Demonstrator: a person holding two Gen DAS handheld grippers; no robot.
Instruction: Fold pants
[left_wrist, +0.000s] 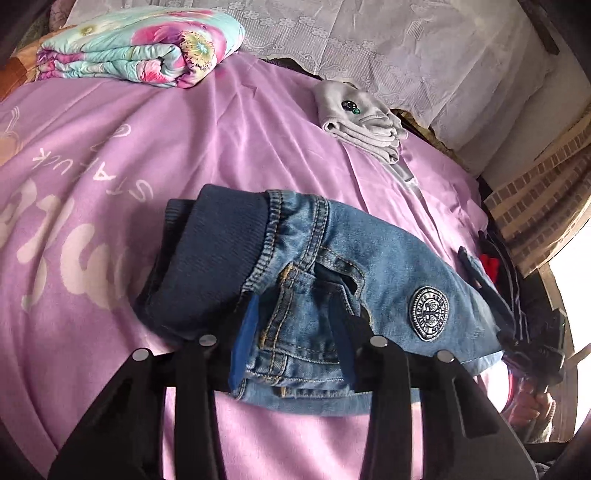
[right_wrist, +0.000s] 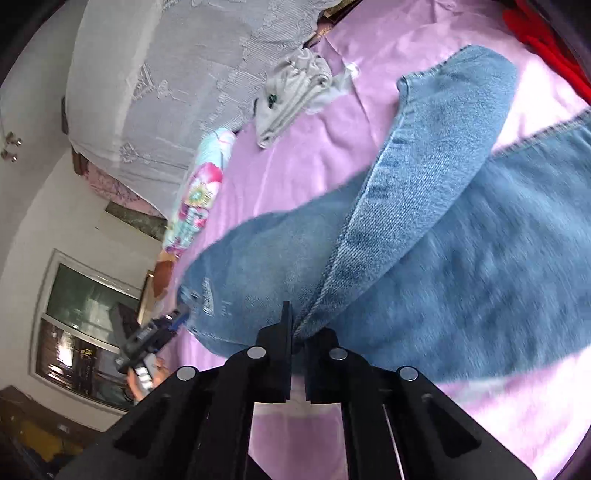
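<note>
Denim pants (left_wrist: 369, 266) lie on the bed's purple sheet (left_wrist: 110, 155), directly ahead of the left gripper (left_wrist: 295, 332), with the ribbed navy waistband (left_wrist: 214, 254) just beyond its left finger. The left gripper is held partly open, its fingers straddling the fly and pocket area; whether the cloth is actually pinched cannot be told. In the right wrist view, the right gripper (right_wrist: 297, 332) is nearly closed, and a fold of a pant leg (right_wrist: 424, 177) is gripped between its fingers, the leg rising ahead and to the right of it above the sheet.

The step in hand is judged to be the carrying of the leg end across toward the waist. For this to be done well, the waist end should be kept pinned flat by the left gripper while the leg is drawn over in a low arc, so that both layers are laid with edges aligned and no twist is trapped. Release is best delayed until the cloth rests flat.

A round embroidered badge (left_wrist: 430, 314) is seen ahead and to the right of the left gripper; its lettering is too small to be read. White letters on the sheet, upside down, appear to read "STAYUK", though this is uncertain. A folded grey garment (left_wrist: 358, 118) and a floral quilt (left_wrist: 140, 48) lie well beyond.
</note>
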